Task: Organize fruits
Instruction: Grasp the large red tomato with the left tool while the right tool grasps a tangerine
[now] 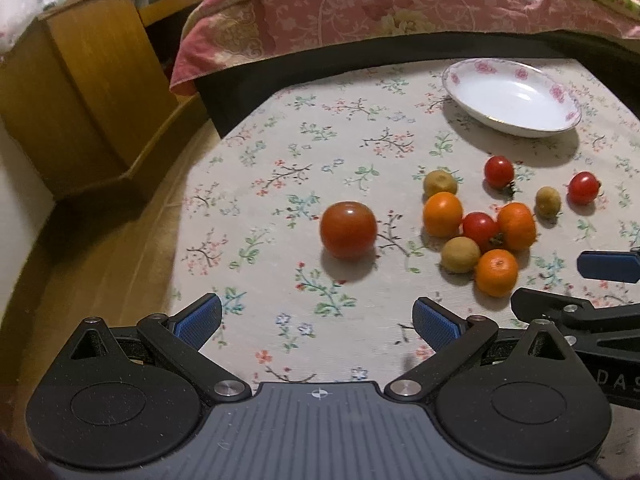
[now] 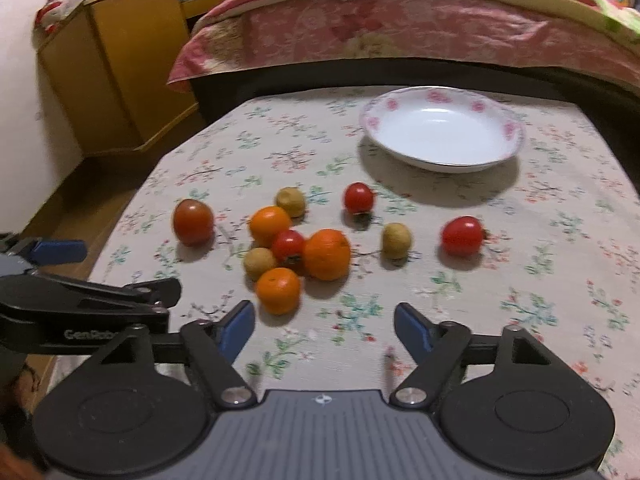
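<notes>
Fruits lie on a floral tablecloth point(image 1: 304, 152). A large tomato point(image 1: 348, 230) sits apart at the left; it also shows in the right wrist view point(image 2: 193, 222). A cluster holds three oranges point(image 2: 326, 254), small red tomatoes point(image 2: 288, 245) and brownish-yellow round fruits point(image 2: 259, 263). Two more red tomatoes point(image 2: 462, 236) and another yellow fruit point(image 2: 396, 240) lie to the right. An empty white plate point(image 2: 442, 128) with a pink flower rim stands behind. My left gripper point(image 1: 318, 320) is open and empty, short of the large tomato. My right gripper point(image 2: 324, 326) is open and empty, just short of the nearest orange point(image 2: 278, 290).
A bed with a pink floral cover point(image 2: 400, 28) runs along the table's far edge. A wooden cabinet point(image 1: 92, 92) stands at the left beyond the table's left edge. The other gripper's fingers point(image 1: 608, 266) reach in at the right of the left wrist view.
</notes>
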The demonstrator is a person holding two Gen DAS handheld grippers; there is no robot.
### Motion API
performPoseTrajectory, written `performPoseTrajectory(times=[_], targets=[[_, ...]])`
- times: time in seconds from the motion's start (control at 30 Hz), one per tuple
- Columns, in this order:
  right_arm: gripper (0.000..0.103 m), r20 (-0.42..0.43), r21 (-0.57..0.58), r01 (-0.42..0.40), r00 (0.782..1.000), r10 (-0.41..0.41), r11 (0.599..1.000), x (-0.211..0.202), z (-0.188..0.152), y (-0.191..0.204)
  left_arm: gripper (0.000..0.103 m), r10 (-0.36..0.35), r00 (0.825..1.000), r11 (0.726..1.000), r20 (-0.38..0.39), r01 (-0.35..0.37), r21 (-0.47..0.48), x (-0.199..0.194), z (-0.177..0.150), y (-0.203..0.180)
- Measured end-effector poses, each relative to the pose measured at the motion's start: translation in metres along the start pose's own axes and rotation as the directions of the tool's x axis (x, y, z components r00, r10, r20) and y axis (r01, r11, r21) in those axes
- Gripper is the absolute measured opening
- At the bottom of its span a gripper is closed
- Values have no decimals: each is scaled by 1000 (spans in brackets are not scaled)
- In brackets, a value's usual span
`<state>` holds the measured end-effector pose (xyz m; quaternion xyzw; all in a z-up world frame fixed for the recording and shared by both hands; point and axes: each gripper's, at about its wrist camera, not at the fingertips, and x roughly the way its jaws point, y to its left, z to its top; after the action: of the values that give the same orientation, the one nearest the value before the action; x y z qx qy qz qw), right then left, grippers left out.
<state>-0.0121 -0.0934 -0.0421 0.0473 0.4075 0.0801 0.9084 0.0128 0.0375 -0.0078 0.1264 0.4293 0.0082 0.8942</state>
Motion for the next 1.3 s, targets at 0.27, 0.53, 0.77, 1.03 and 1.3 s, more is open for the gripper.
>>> performPoseTrajectory(times=[0.27, 0.53, 0.77, 1.03, 1.3], targets=[[49, -46, -20, -98, 994, 97, 995, 21, 7, 8, 103, 49, 999, 999, 6, -49, 3, 6, 0, 7], [37, -72, -30, -133, 989, 131, 991, 41, 11, 13, 102, 23, 1000, 1000, -3, -23, -12, 14, 1, 11], [31, -57, -35, -134, 990, 132, 990, 45, 17, 9, 94, -41, 999, 998, 29, 40, 39, 14, 6, 6], [30, -71, 8, -145, 987, 145, 989, 37, 14, -4, 73, -133, 991, 991, 14, 132, 26, 32, 25, 6], [30, -80, 69, -182, 979, 187, 981, 35, 9, -16, 58, -178, 984, 984, -16, 178, -12, 54, 36, 3]])
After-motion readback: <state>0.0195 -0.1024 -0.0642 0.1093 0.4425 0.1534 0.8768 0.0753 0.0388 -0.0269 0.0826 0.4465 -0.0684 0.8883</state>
